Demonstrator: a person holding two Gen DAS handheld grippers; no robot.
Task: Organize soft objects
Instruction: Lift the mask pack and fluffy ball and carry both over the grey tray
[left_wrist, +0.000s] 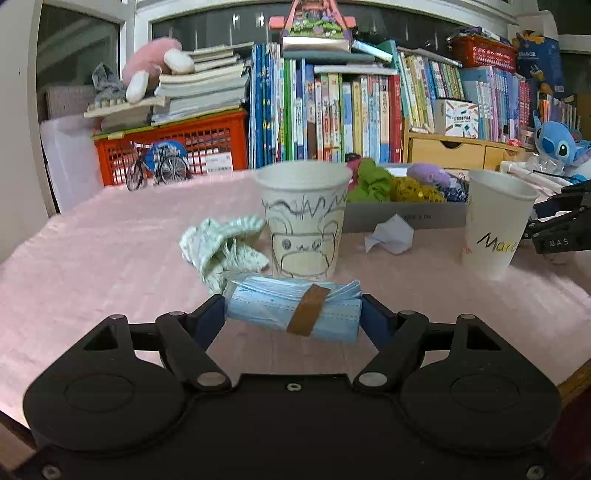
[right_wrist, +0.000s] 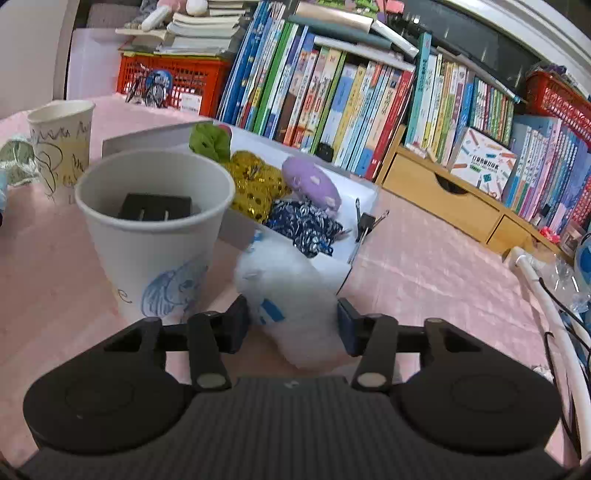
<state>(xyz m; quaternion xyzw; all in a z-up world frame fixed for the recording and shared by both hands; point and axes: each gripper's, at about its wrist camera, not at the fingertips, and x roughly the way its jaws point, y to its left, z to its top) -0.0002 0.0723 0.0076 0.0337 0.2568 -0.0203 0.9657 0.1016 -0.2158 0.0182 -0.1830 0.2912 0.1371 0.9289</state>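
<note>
My left gripper (left_wrist: 293, 314) is shut on a taped bundle of blue face masks (left_wrist: 295, 310), held just above the pink tablecloth in front of a doodled paper cup (left_wrist: 303, 221). A crumpled green-patterned cloth (left_wrist: 221, 247) lies left of that cup. My right gripper (right_wrist: 291, 325) is shut on a white fluffy soft item (right_wrist: 284, 291), close to the grey box (right_wrist: 147, 138) that holds a green (right_wrist: 210, 140), a gold sequin (right_wrist: 255, 184), a purple (right_wrist: 312, 181) and a dark blue patterned (right_wrist: 303, 225) soft item.
A second paper cup (right_wrist: 155, 229) with a black plug inside stands left of the right gripper; it also shows in the left wrist view (left_wrist: 495, 225). A crumpled white paper (left_wrist: 389, 234) lies by the box. Books, orange crates and wooden drawers (right_wrist: 443, 199) line the back.
</note>
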